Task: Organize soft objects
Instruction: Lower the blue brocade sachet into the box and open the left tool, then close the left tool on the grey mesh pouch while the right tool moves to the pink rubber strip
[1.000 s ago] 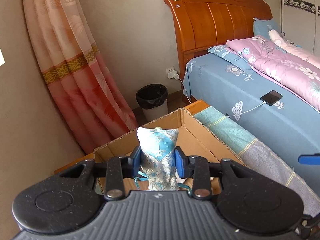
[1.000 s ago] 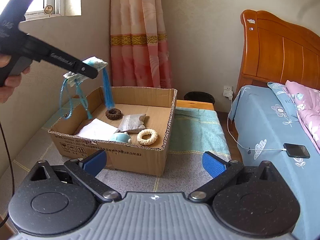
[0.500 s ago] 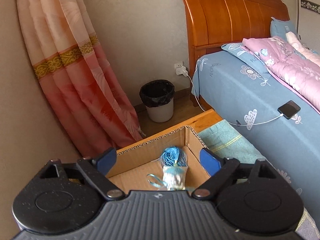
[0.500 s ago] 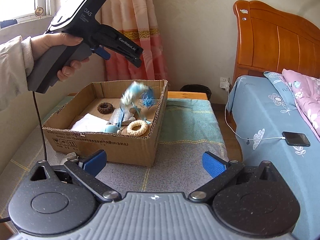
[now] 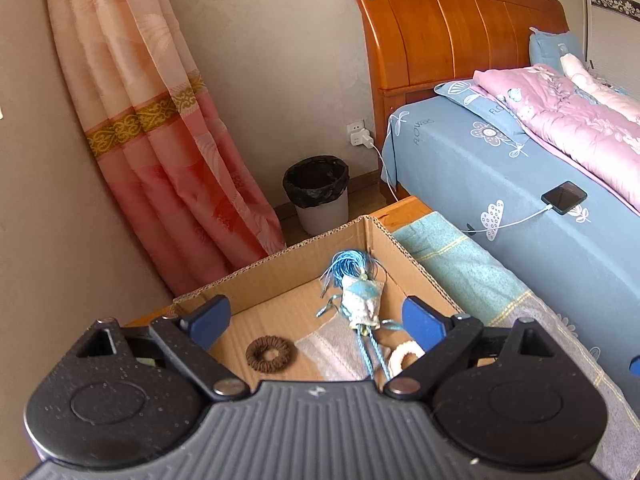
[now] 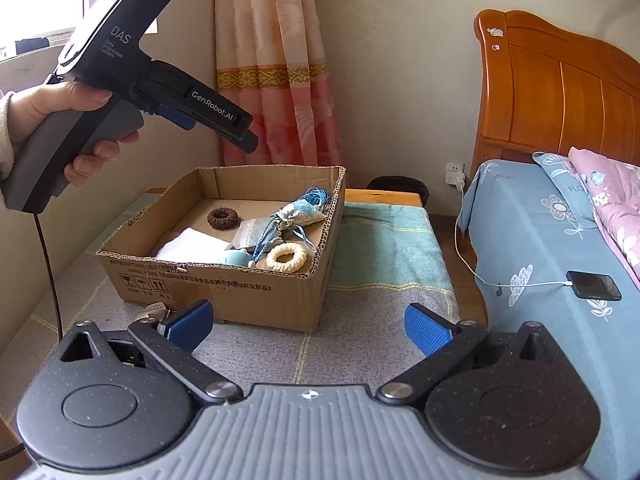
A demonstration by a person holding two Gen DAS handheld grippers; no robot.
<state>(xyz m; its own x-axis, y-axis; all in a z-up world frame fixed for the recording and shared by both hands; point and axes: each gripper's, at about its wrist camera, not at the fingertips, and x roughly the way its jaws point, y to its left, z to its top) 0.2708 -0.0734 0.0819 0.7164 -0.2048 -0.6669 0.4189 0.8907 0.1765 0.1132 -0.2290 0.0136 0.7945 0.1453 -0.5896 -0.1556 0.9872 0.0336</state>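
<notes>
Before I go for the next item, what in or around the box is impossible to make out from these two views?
- Near end of the cardboard box: left wrist view, hidden by the left tongs body.
- Pale blue item: right wrist view, mostly behind the box's front wall; unidentifiable.
- White object outside the box: right wrist view, partly hidden by the right tongs.
- Box label print: too small to read.

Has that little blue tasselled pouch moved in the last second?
Yes. The blue pouch was pinched in the left gripper above the cardboard box; now it lies inside, against the box's right wall, fingers open.
</notes>
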